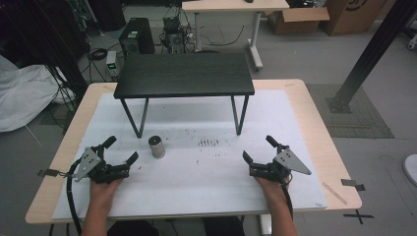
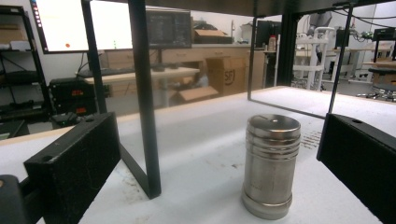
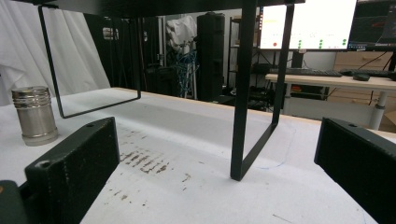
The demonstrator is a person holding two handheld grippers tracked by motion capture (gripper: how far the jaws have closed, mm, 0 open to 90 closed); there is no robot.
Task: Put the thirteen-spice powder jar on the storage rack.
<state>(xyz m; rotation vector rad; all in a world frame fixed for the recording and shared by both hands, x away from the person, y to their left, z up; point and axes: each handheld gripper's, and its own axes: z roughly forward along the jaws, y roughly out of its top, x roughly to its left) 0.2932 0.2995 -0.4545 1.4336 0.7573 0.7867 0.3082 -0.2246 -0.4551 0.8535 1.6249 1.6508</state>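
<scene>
A small steel canister stands upright on the white mat, in front of the left legs of a low black shelf. My left gripper rests open on the mat just left of the canister, nothing between its jaws. In the left gripper view the canister stands a short way ahead, right of centre, apart from both jaws. My right gripper lies open on the mat at the right, empty. In the right gripper view the canister stands far off at the left.
The black shelf stands on thin metal legs across the back half of the mat. Dark scuff marks stain the mat's middle. The wooden table edge runs round the mat. Beyond lie desks, boxes and cables on the floor.
</scene>
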